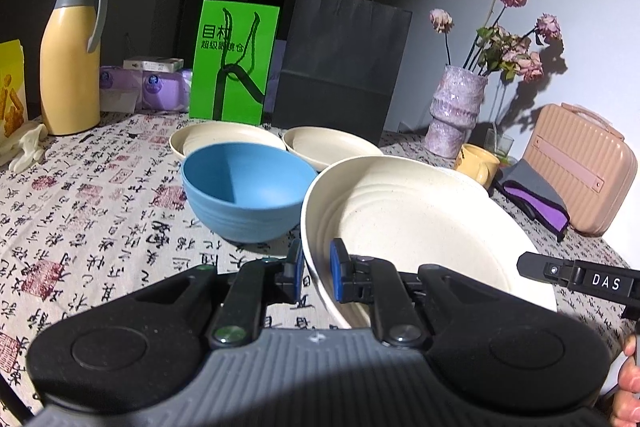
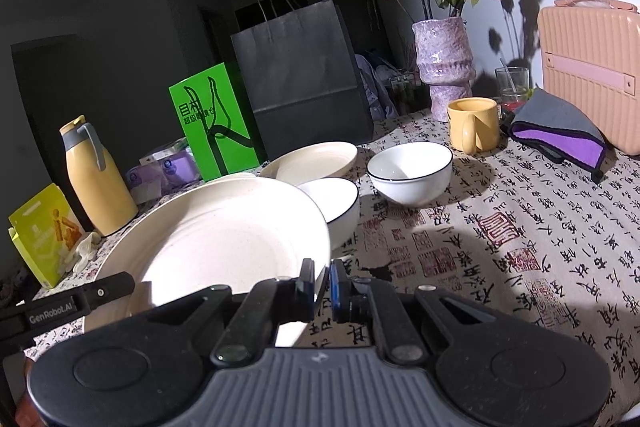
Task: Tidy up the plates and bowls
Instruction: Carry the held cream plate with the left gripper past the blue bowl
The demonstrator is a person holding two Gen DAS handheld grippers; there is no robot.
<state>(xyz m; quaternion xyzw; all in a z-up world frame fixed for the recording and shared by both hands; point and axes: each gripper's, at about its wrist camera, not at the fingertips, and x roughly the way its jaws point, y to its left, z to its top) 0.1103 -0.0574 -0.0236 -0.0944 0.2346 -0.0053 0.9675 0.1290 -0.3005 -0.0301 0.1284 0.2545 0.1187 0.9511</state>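
Both claws clamped on 1 cream plate (image 1: 420, 227): left claw (image 1: 316, 273) pinching its near-left rim, right claw (image 2: 320, 287) its right rim, tilted above worktop (image 2: 520, 247) beside blue bowl (image 1: 248, 187).

Near rim of cream plate (image 1: 420, 223) hidden behind left gripper (image 1: 316, 271) body. Yellow packet (image 1: 10, 91) cut by left frame edge. Blue bowl (image 1: 248, 187) blocked fronts of two cream plates (image 1: 224, 137) behind. In right view, white bowl (image 2: 340, 203) half hidden behind held plate. Print on tissue packs (image 2: 168, 167) too small to read.
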